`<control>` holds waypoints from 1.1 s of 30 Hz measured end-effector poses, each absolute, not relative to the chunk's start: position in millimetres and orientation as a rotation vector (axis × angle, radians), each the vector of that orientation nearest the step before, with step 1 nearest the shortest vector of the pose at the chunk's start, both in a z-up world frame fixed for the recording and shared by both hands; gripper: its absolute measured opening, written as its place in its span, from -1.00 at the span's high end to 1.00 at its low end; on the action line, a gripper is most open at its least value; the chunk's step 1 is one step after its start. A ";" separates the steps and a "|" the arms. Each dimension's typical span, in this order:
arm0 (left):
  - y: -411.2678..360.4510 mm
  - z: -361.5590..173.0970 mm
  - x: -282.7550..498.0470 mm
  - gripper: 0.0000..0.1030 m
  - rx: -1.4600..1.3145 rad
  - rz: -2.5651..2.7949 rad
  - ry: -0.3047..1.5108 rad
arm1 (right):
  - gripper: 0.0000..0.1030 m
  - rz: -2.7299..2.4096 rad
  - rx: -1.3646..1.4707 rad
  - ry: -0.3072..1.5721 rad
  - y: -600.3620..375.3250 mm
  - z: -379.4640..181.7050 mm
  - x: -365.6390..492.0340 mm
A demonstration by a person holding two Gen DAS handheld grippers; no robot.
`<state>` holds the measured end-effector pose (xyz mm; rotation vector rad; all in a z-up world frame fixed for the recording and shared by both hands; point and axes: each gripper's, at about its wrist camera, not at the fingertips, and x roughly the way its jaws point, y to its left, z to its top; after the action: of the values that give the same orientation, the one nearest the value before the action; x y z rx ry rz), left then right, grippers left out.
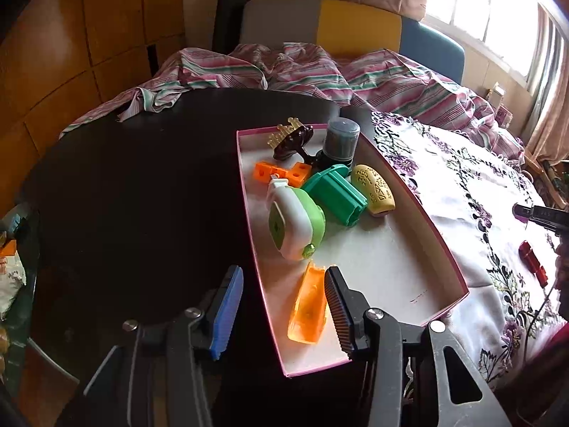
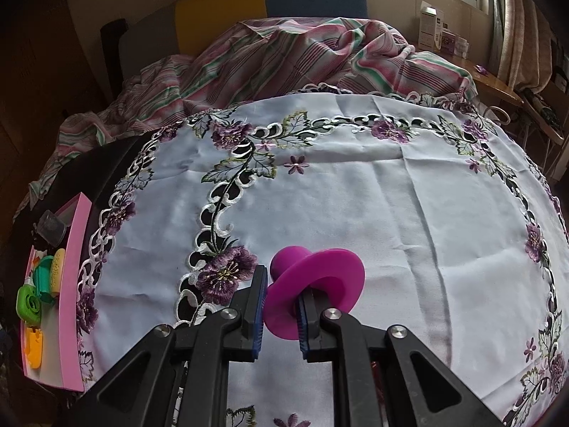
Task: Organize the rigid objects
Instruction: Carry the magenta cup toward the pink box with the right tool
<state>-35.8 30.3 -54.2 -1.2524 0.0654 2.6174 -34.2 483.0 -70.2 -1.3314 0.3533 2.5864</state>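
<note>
A pink-rimmed shallow box point(image 1: 409, 185) sits on the table and holds several rigid items: an orange plastic piece point(image 1: 308, 306), a green-and-white case point(image 1: 295, 224), a green holder point(image 1: 336, 194), a yellow patterned piece point(image 1: 373, 188), an orange connector point(image 1: 281, 172), a brown comb point(image 1: 291, 140) and a grey capped jar point(image 1: 341, 138). My left gripper point(image 1: 284, 311) is open and empty over the box's near left edge, beside the orange piece. My right gripper point(image 2: 282, 315) is shut on a magenta flanged plastic piece point(image 2: 316, 291) above the floral cloth. The box point(image 2: 73, 284) lies far left in the right wrist view.
A white cloth with purple embroidered flowers point(image 2: 355, 185) covers the table's right part; the left part is dark bare tabletop point(image 1: 142, 195). A red object point(image 1: 531, 261) lies on the cloth at right. A striped blanket point(image 1: 320, 71) is bunched behind the table.
</note>
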 end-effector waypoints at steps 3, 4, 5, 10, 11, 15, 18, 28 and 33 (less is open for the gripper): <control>27.7 -54.4 -36.1 0.05 -1.260 2.617 0.051 | 0.73 2.612 -1.355 0.339 476.8 -71.1 -35.6; 27.1 -54.5 -36.1 0.05 -1.260 2.616 0.046 | 0.73 2.614 -1.365 0.324 474.3 -71.9 -36.3; 26.5 -54.6 -36.6 0.05 -1.263 2.612 0.044 | 0.73 2.612 -1.377 0.310 472.4 -73.3 -37.2; 22.8 -53.9 -36.5 0.05 -1.261 2.617 0.032 | 0.73 2.626 -1.433 0.285 461.8 -76.3 -40.3; 22.2 -53.9 -36.9 0.05 -1.261 2.618 0.029 | 0.73 2.632 -1.441 0.285 459.6 -76.2 -40.7; 18.5 -53.4 -36.9 0.05 -1.256 2.624 0.014 | 0.73 2.678 -1.480 0.282 442.5 -71.4 -42.2; 14.8 -53.1 -37.4 0.05 -1.255 2.632 -0.002 | 0.73 2.738 -1.490 0.253 421.6 -63.4 -42.7; 6.8 -53.3 -36.9 0.05 -1.259 2.646 -0.026 | 0.73 2.959 -1.511 0.235 344.6 -40.7 -42.3; 3.8 -52.8 -36.2 0.05 -1.259 2.651 -0.039 | 0.73 3.077 -1.552 0.260 301.2 -32.2 -41.3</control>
<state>-36.2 3.8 -52.8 -1.2594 -0.0390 2.6509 -41.3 301.2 -32.2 -1.5516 0.2604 3.0775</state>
